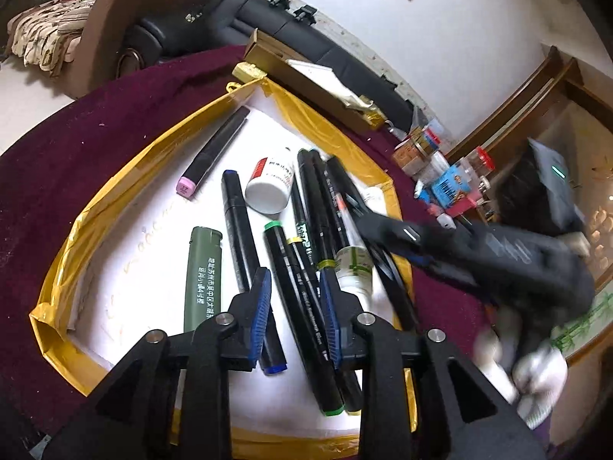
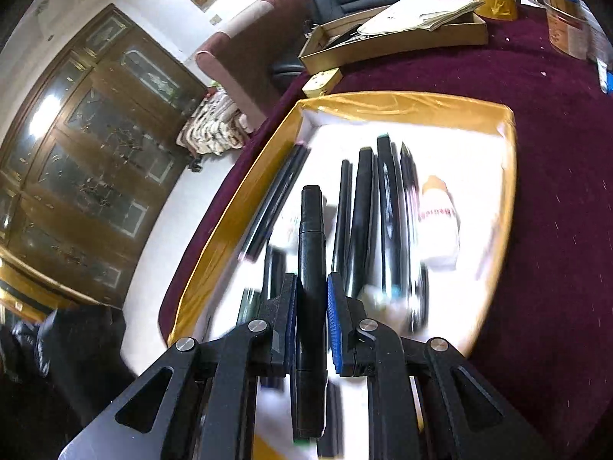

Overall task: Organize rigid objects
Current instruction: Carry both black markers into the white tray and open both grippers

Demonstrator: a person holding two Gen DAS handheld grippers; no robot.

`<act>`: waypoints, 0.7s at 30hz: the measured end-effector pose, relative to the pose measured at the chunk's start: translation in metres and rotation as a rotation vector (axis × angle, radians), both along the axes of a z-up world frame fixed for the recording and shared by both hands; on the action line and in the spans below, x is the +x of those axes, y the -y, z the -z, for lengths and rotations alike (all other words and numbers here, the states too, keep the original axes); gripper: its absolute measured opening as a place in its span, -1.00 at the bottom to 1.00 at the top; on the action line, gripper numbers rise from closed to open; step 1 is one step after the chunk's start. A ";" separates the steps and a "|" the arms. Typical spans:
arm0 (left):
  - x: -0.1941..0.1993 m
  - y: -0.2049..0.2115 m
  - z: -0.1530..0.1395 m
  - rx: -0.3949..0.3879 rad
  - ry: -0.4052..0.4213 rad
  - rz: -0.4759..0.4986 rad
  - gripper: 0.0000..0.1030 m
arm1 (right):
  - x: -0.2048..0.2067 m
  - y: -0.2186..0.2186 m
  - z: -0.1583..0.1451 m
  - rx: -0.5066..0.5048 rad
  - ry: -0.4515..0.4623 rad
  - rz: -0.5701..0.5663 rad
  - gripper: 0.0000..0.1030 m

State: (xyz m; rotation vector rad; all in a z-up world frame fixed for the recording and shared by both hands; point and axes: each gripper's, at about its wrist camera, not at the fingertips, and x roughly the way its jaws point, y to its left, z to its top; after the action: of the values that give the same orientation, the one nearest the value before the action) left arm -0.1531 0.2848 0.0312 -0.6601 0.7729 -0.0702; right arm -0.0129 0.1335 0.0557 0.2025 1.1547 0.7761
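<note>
The right gripper [image 2: 312, 308] had its jaws pinching a black marker [image 2: 311, 253], which ran straight along the line of the fingers, its cap end pointing forward over the tray [image 2: 402, 105]. The picture was streaked, as from a hand on the move. The left gripper [image 1: 295, 318] hung low over the near end of the tray with its jaws a little spread and gripping nothing; a green-capped marker [image 1: 302, 318] and a thinner yellow-banded pen [image 1: 306, 268] lay on the tray floor below the gap, lengthwise to the fingers.

Beyond them the tray held a blue-capped marker [image 1: 239, 237], a green lighter [image 1: 201, 276], a white bottle [image 1: 270, 184], a pink-ended marker [image 1: 214, 151] lying apart near the far wall, and a bundle of dark pens [image 1: 318, 199] to the right. Most lay roughly parallel, long axes running from near edge to far.

I judged the held marker was to be set down among them, so its axis already matched the row; the right hand was the one to place it. The tray sat on a desk [image 1: 76, 134] under maroon cloth
</note>
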 end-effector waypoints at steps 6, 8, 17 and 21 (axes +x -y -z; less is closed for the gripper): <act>-0.011 -0.010 -0.006 0.006 0.034 -0.005 -0.34 | 0.039 -0.041 0.002 -0.061 -0.003 0.013 -0.73; -0.015 -0.015 -0.010 0.019 0.047 -0.012 -0.23 | 0.047 -0.051 0.004 -0.091 -0.001 0.019 -0.73; -0.020 -0.030 -0.016 0.037 0.067 -0.038 -0.13 | 0.071 -0.086 0.020 -0.182 0.006 0.012 -0.73; -0.020 -0.028 -0.018 0.037 0.067 -0.022 0.03 | 0.065 -0.079 0.018 -0.125 -0.011 0.013 -0.64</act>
State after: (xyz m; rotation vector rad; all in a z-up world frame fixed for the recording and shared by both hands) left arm -0.1729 0.3127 0.0490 -0.6282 0.7004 -0.0572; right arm 0.0518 0.2128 0.0376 0.1102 1.2069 0.6891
